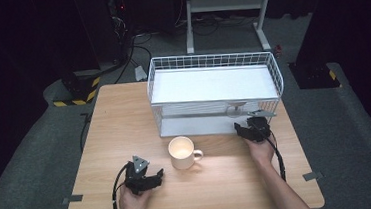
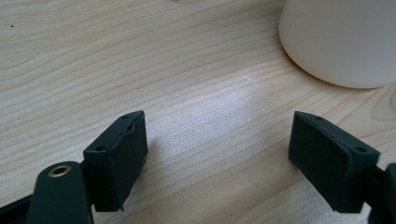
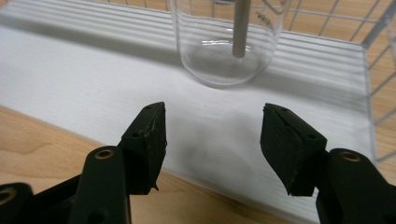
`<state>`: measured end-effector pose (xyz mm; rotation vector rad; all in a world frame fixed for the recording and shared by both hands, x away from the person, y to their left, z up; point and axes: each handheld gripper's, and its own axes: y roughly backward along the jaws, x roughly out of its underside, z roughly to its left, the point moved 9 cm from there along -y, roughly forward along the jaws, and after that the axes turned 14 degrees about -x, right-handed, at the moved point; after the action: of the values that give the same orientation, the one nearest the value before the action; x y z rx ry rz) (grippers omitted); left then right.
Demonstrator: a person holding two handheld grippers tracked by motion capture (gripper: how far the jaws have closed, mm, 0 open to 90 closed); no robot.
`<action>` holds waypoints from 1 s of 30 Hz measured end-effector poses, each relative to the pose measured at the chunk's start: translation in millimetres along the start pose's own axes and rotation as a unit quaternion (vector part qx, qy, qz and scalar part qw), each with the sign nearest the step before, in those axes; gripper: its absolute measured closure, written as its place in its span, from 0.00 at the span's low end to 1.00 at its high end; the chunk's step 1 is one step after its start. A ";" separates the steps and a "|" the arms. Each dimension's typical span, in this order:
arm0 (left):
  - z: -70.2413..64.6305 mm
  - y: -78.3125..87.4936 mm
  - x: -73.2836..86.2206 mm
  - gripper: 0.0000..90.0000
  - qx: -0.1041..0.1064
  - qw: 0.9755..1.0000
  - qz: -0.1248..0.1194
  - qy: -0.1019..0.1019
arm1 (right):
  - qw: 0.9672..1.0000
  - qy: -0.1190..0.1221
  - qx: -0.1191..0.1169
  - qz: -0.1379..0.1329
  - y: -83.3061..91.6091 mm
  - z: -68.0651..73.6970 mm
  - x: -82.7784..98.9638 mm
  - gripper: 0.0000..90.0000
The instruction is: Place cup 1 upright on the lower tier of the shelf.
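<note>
My right gripper point(image 1: 246, 128) sits at the front edge of the wire rack point(image 1: 277, 77), at about four o'clock from the rack's middle in the high view. In the right gripper view its jaws stand apart with nothing between the pads point(image 3: 150, 128). Straight ahead of them, at twelve o'clock, a clear glass point(image 3: 227, 42) stands upright on the rack's lower white shelf point(image 3: 70, 79), a short way off and not touched. A thin grey rod point(image 3: 240, 28) hangs down in front of or inside the glass; I cannot tell which.

I judge that the glass is set in its place on the lower shelf and that this hand is at the letting-go end of that step, clear of the glass.

My left gripper point(image 1: 149, 179) rests low over the wooden table point(image 1: 101, 141), near the front edge. Its jaws are spread as well and grip nothing; bare wood lies between the pads point(image 2: 127, 154). The white mug point(image 1: 182, 152) stands upright on the table at about one o'clock from this gripper, near but apart, its handle pointing toward three o'clock in the high view.

The next move, as I read it, is for the mug. I need to bring a gripper level with its wall or rim, straddle it with the jaws wide, close firmly, and lift it straight so that it does not tip. The right hand must first back out at six o'clock without knocking the glass or the rack's wires.
</note>
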<state>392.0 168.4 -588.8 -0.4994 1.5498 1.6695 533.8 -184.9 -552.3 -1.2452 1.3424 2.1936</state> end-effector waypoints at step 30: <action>-0.4 -0.2 -0.2 0.22 -0.001 1.000 -0.001 0.005 | 0.997 0.022 -0.061 -0.045 55.7 14.6 8.0 0.39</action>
<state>392.3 167.9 -588.9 -0.5107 1.5545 1.6703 487.1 -203.6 -523.3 -1.3774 1.1607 2.2257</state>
